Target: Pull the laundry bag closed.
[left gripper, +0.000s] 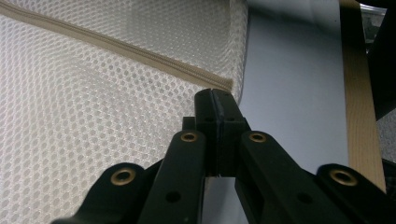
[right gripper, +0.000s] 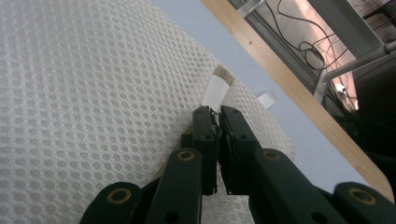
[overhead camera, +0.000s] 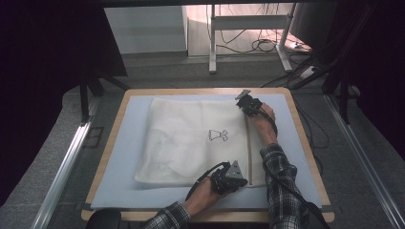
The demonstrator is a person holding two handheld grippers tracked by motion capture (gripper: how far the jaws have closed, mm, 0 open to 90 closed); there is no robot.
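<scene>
The white mesh laundry bag [overhead camera: 196,140] is lying flat on the blue mat [overhead camera: 122,143] covering the table [overhead camera: 305,138], its beige zipper [overhead camera: 249,143] running along its right side. The left claw [overhead camera: 242,182] is sitting pressed together at the zipper's near end [left gripper: 219,84], while the right claw [overhead camera: 243,106] is pinching together at the far end, where the zipper's tape tab [right gripper: 218,88] is sticking out.
</scene>
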